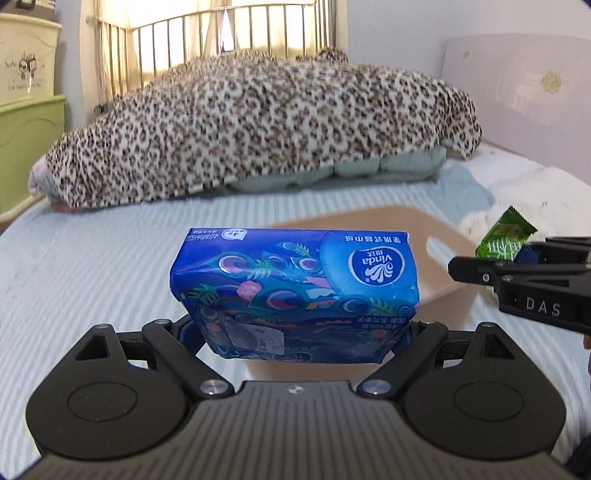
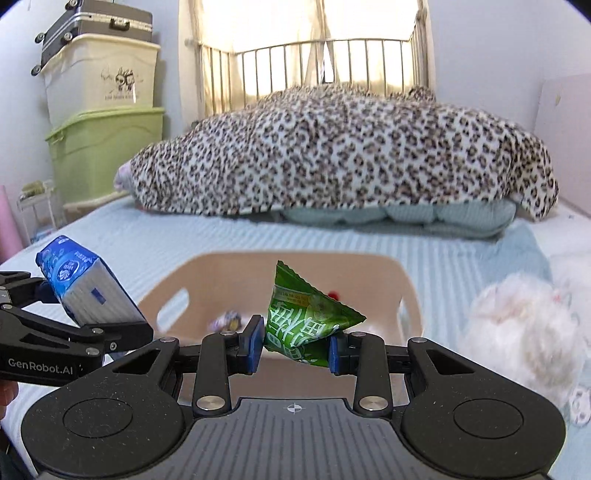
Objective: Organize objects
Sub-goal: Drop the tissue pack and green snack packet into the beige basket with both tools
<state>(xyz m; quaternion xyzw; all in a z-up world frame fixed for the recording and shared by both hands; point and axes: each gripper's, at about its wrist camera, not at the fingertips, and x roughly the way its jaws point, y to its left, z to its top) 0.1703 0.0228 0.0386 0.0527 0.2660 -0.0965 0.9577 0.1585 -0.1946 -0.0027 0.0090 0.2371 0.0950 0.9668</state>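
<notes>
The left gripper (image 1: 295, 332) pinches a blue tissue pack (image 1: 295, 288), held level above the bed (image 1: 92, 277). The right gripper (image 2: 295, 347) clamps a green packet (image 2: 306, 317) over the beige basket (image 2: 406, 291).

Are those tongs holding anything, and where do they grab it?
Left tongs clamp the blue tissue pack by its near end; right tongs pinch the green snack packet at its lower part.

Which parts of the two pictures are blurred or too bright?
Left wrist view: the window is overexposed and the beige basket is smeared, while the blue tissue pack stays sharp. Right wrist view: the window glares, the white plush is blurred, and the green snack packet is crisp.
</notes>
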